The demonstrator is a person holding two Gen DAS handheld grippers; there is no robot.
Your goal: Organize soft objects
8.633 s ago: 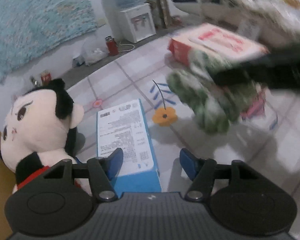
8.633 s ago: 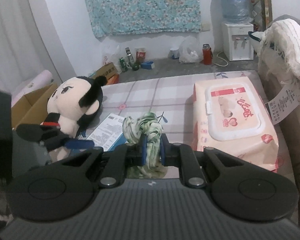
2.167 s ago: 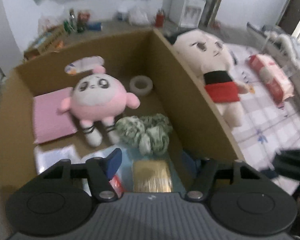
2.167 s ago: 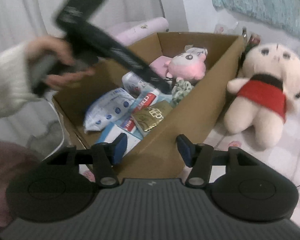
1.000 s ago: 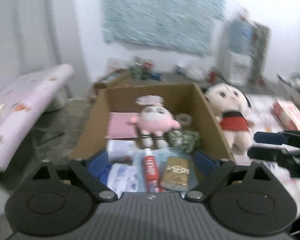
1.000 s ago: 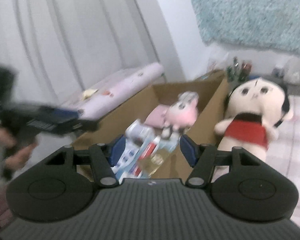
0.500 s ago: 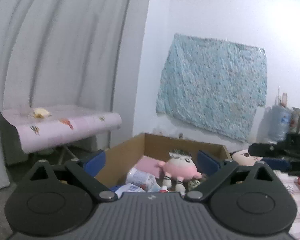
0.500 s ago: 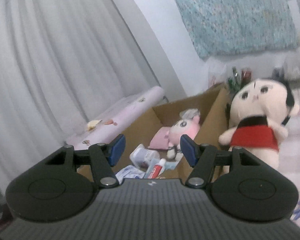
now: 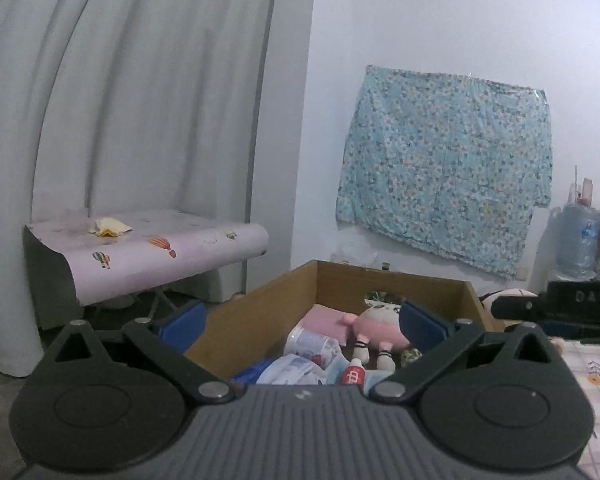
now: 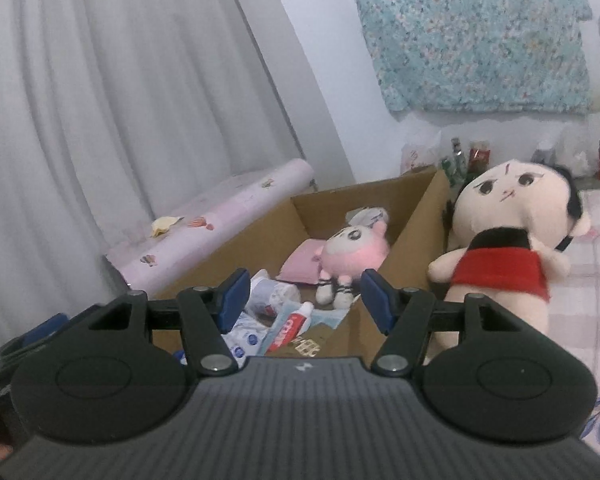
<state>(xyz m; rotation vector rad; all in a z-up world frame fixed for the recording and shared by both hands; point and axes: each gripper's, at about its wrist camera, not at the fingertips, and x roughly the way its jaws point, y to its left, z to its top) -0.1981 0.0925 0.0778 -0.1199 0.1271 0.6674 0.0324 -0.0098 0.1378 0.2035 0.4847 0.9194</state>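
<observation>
A cardboard box (image 9: 388, 286) (image 10: 416, 216) holds a pink plush toy (image 9: 376, 326) (image 10: 350, 254), a pink pad (image 10: 300, 266), a toothpaste tube (image 10: 290, 326) and wipe packs (image 9: 300, 364). A big plush doll in a red top (image 10: 508, 248) leans on the box's right outside wall. My left gripper (image 9: 302, 322) is open and empty, raised in front of the box. My right gripper (image 10: 304, 300) is open and empty, above the box's near edge. The right gripper also shows in the left wrist view (image 9: 560, 306).
A pink padded bench (image 9: 148, 248) (image 10: 216, 216) stands left of the box against grey curtains. A floral cloth (image 9: 444, 188) hangs on the wall. A water dispenser bottle (image 9: 576, 244) and small bottles (image 10: 464, 160) stand by the far wall. A checked mat (image 10: 596, 280) lies at right.
The green scrunchie bundle the right gripper carried now lies in the box. Both grippers have lifted and tilted up, away from the box; the left opened wider.
</observation>
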